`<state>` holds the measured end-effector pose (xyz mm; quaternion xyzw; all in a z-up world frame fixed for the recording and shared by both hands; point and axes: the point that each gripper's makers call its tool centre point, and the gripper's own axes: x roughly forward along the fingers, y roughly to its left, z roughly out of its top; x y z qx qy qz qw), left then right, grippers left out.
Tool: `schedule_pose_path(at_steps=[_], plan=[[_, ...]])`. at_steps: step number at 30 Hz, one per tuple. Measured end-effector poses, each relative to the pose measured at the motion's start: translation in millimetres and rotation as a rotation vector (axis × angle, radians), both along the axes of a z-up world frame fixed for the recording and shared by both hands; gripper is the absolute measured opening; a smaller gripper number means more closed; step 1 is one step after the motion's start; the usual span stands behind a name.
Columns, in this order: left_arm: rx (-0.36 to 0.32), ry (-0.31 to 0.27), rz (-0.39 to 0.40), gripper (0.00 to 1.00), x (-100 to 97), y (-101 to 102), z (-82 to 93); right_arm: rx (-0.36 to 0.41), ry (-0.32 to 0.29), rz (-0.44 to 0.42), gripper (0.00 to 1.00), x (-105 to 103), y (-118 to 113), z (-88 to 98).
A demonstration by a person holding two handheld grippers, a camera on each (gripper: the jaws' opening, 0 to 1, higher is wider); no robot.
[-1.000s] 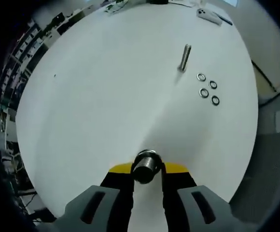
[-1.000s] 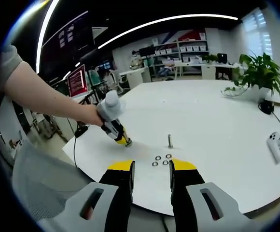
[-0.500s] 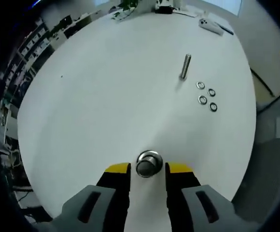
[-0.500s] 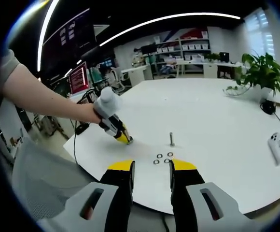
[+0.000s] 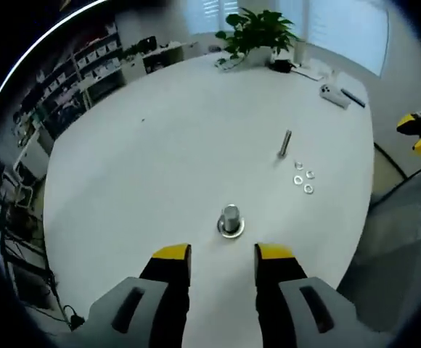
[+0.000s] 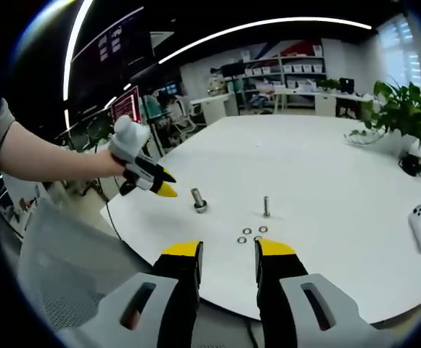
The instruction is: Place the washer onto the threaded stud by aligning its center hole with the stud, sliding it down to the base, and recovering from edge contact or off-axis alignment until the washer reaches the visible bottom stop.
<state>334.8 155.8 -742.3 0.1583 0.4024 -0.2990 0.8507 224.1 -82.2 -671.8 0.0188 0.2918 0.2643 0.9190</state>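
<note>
The left tool [image 5: 221, 254] hung wide and empty above the white counter [image 5: 160, 145], a short bolt [image 5: 229, 219] upright just beyond its tips. At two o'clock of the bolt stood the threaded stud [image 5: 285, 143], with the washers [image 5: 303, 177] beside it.

The right tool [image 6: 227, 249] was likewise wide and empty, the washers [image 6: 251, 234] just ahead at twelve o'clock, the stud [image 6: 266, 206] behind them and the bolt [image 6: 198, 200] at eleven.

White round table [image 5: 160, 145] w/ 2 studs [image 5: 230, 218] [image 5: 286, 143] (upright), 4 washers [image 5: 303, 177], controller [image 6: 420, 223], plant [image 5: 258, 36].

white round table [image 5: 145, 167], potted plant [image 5: 258, 32], game controller [image 6: 419, 221]
</note>
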Motion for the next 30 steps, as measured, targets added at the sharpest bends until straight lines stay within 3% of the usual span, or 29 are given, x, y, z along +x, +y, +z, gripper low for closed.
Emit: schedule_pose_path(at_steps=[6,11,16,18,26,28,30], plan=[[-0.095,-0.059,0.081,0.35,-24.9,21.7,25.0,-0.014,0.008,-0.009,0.31,-0.4,-1.9,-2.0],[-0.204,-0.119,0.156,0.37,-46.2,34.7,56.0,-0.017,0.023,0.012,0.29,-3.0,3.1,-3.6],[-0.223,-0.139,0.158,0.39,-72.6,41.7,71.7,-0.018,0.065,0.035,0.29,-6.4,6.3,-10.6],[-0.273,-0.150,0.182,0.39,-78.9,44.7,79.8,-0.049,0.054,0.029,0.29,-5.6,2.9,-10.4],[-0.359,-0.155,0.204,0.42,-105.9,49.7,96.0,-0.080,0.093,-0.011,0.30,-6.1,-5.8,-17.7],[-0.414,-0.166,0.209,0.42,-111.3,45.5,101.1,-0.098,0.099,0.005,0.30,-6.8,-3.3,-19.2],[-0.399,-0.151,0.194,0.42,-118.7,43.4,94.2,-0.113,0.101,0.017,0.30,-8.1,-1.9,-20.6]])
